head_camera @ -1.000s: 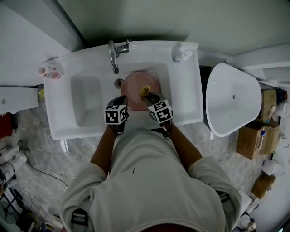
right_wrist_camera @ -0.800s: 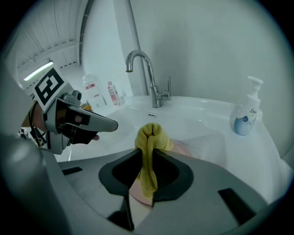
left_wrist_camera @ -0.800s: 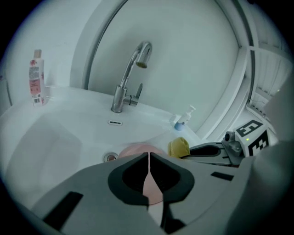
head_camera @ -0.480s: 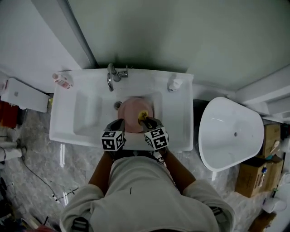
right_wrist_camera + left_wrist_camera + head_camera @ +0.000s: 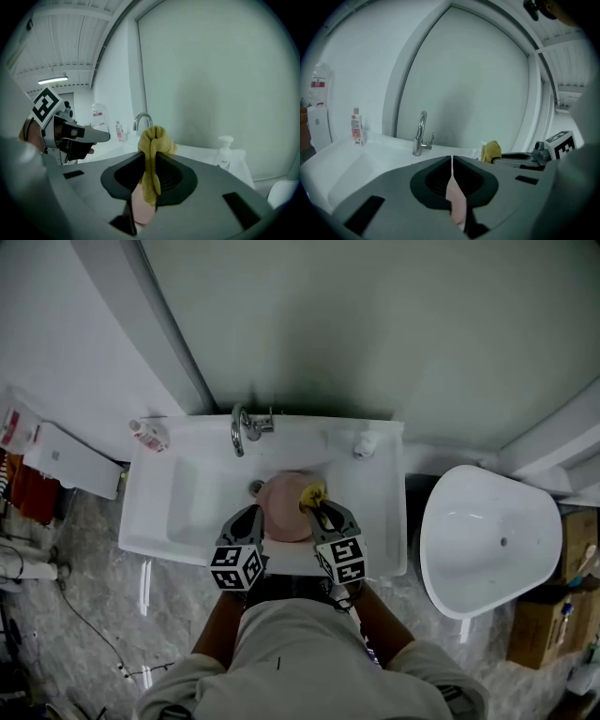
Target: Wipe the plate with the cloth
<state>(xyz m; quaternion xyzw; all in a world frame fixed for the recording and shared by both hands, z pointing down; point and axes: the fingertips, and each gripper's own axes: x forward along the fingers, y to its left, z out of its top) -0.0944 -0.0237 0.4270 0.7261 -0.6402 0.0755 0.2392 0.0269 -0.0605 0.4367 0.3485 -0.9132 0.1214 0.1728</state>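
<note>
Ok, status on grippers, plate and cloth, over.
Left gripper shut on pink plate over sink. Right gripper shut on yellow cloth, by plate's rim. Nothing in the way.

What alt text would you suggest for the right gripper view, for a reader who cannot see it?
The right gripper is shut on a bunched yellow cloth, with a pink plate showing below its jaws. Behind stand a chrome tap and a pump bottle; the left gripper shows at the left.
</note>
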